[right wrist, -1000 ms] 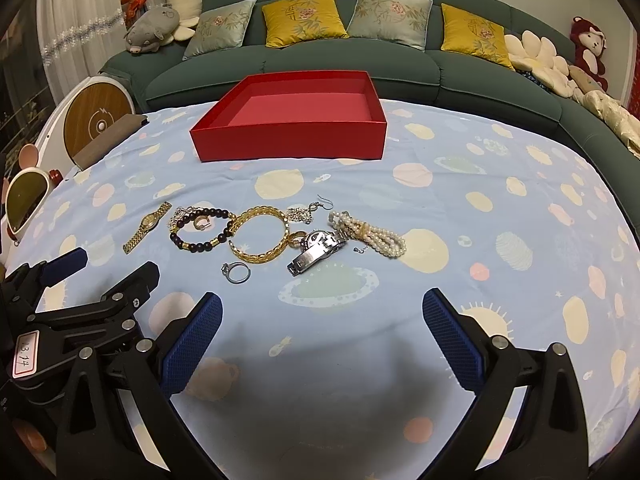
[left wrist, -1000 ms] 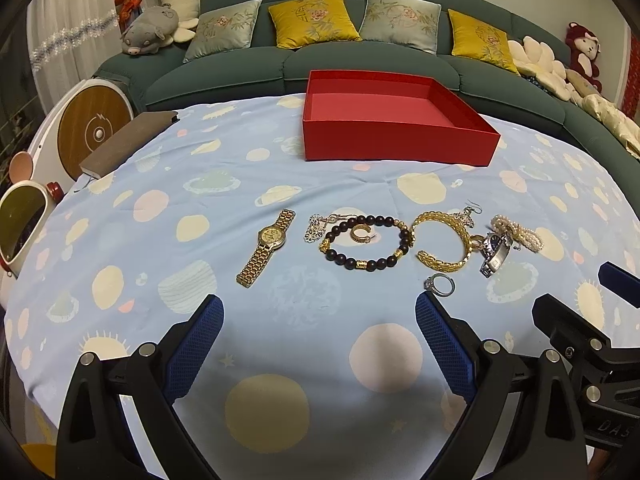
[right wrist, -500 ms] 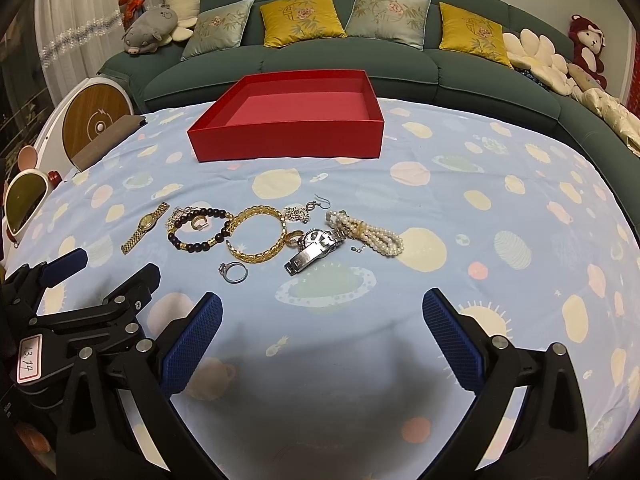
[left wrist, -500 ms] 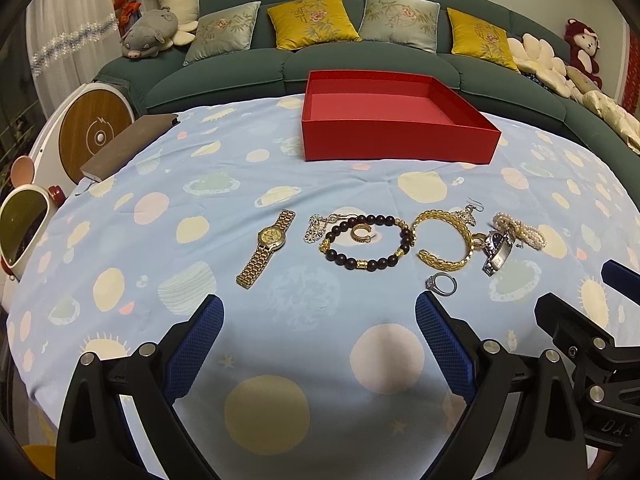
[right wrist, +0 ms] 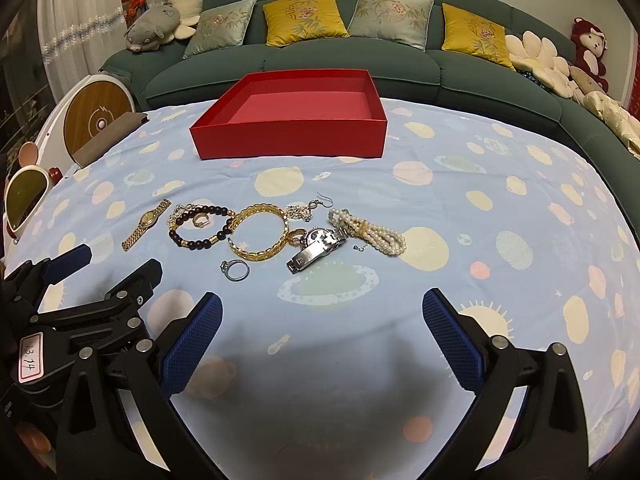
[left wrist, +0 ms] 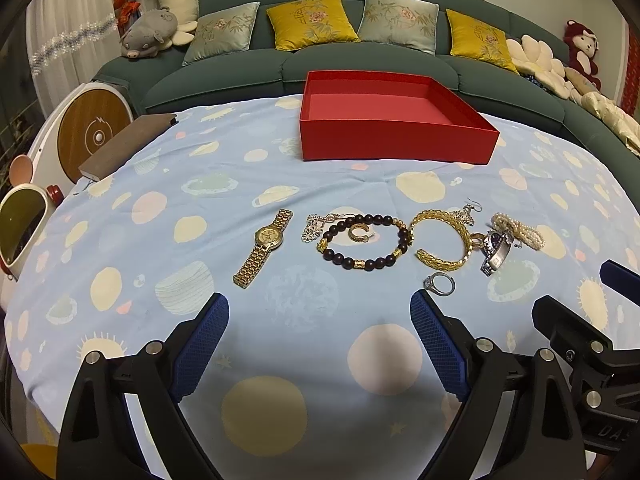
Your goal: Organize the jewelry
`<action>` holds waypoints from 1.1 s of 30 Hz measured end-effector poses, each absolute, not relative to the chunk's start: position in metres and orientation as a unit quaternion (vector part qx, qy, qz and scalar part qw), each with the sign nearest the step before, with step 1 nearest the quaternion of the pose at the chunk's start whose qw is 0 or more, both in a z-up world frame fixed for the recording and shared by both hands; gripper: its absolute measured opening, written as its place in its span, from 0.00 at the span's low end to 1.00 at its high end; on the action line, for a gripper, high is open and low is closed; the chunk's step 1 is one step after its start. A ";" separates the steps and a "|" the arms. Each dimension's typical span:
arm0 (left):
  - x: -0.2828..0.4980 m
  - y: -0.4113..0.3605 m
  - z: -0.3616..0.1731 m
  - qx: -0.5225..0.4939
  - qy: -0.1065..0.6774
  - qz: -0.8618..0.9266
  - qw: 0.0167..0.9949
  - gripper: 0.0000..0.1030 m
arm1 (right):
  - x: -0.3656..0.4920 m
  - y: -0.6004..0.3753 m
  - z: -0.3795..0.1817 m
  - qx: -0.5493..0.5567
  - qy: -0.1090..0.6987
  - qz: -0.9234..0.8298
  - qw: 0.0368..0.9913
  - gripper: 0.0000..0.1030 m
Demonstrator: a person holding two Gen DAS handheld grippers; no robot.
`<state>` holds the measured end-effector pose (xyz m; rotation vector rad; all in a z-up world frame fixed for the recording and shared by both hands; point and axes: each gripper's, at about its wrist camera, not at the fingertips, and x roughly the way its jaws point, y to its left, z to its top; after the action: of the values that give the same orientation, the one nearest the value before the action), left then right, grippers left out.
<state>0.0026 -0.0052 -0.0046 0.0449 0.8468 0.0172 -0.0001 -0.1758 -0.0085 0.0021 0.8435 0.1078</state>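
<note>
Jewelry lies in a row on the blue patterned cloth: a gold watch [left wrist: 264, 246], a dark bead bracelet [left wrist: 362, 246], a gold bangle [left wrist: 442, 244], a silver watch [left wrist: 496, 250], a pearl bracelet [left wrist: 520, 230] and a silver ring [left wrist: 439, 283]. An empty red box [left wrist: 394, 120] stands behind them. My left gripper [left wrist: 320, 344] is open and empty, in front of the bead bracelet. My right gripper [right wrist: 320, 340] is open and empty, in front of the silver watch [right wrist: 316, 248]. The red box [right wrist: 292, 118] shows there too.
A green sofa [left wrist: 360, 64] with cushions curves behind the table. A brown book [left wrist: 128, 144] lies at the cloth's far left edge. A round white and wood device [left wrist: 92, 128] stands off the left side. The left gripper's body [right wrist: 80, 312] shows at the right view's lower left.
Both grippers have crept slightly forward toward the jewelry. Nothing was taken hold of or moved on the cloth.
</note>
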 end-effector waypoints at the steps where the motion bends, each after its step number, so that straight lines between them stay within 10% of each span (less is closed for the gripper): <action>1: 0.003 -0.005 -0.005 0.022 0.412 0.008 0.911 0.86 | 0.000 -0.176 -0.009 0.000 0.409 0.052 0.911 0.95; 33: 0.005 -0.006 -0.011 0.023 0.426 0.006 0.904 0.88 | 0.001 -0.175 -0.009 -0.001 0.408 0.049 0.911 0.95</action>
<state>0.0045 -0.0055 -0.0108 0.0477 0.8811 0.0116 0.0013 -0.1751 -0.0092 -0.0021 0.8420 0.1001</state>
